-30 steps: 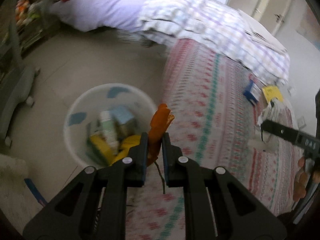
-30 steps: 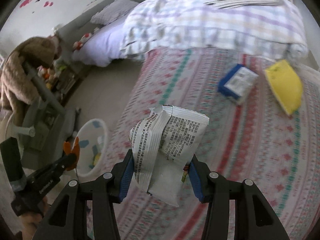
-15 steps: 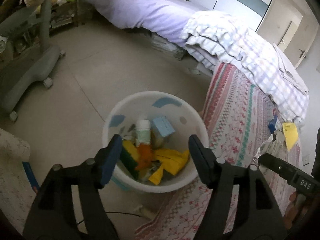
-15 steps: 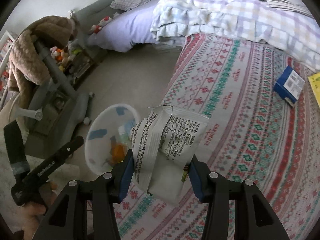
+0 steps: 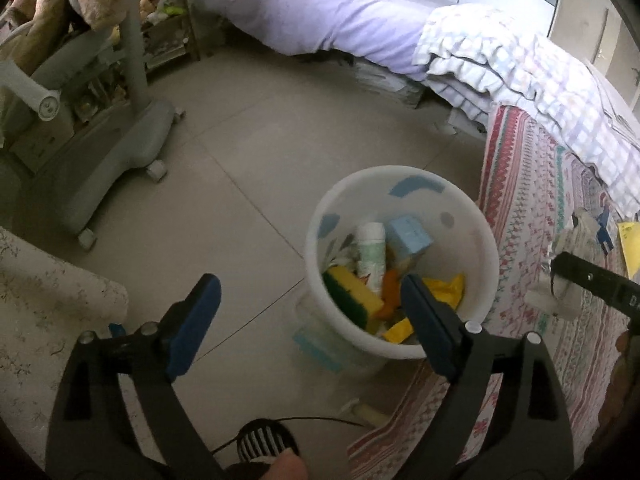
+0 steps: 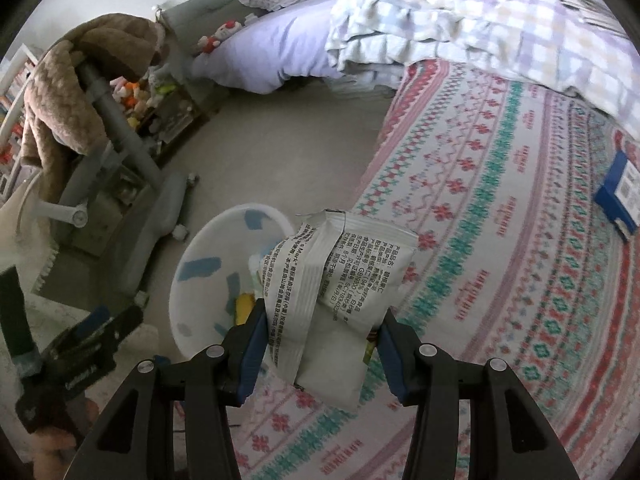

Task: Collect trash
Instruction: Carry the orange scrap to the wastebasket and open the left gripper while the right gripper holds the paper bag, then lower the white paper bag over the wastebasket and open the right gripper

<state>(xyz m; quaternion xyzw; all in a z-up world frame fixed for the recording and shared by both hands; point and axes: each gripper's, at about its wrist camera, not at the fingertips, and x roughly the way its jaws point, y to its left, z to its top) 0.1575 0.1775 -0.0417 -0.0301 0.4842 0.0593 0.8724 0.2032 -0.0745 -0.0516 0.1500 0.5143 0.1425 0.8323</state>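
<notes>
A white bin (image 5: 404, 184) stands on the floor against the patterned bed; it holds an orange scrap (image 5: 390, 294), a sponge, a bottle and yellow wrappers. My left gripper (image 5: 316, 312) is open and empty, above the bin's near-left rim. My right gripper (image 6: 320, 340) is shut on a white printed wrapper (image 6: 336, 300), held above the bed edge just right of the bin (image 6: 204, 256). The right gripper and the wrapper (image 5: 568, 300) also show at the right of the left wrist view. A blue box (image 6: 620, 196) lies on the bed.
A grey wheeled stand (image 5: 108, 152) with a brown blanket is on the floor to the left. A floral cushion (image 5: 44, 320) lies at lower left. A checked quilt (image 6: 480, 16) and a purple bed (image 5: 340, 16) are behind. A yellow item (image 5: 630, 244) lies on the patterned bed (image 6: 500, 200).
My left gripper opened and dropped the orange scrap into the bin, then drew back to the left. My right gripper carried the wrapper from over the bed toward the bin.
</notes>
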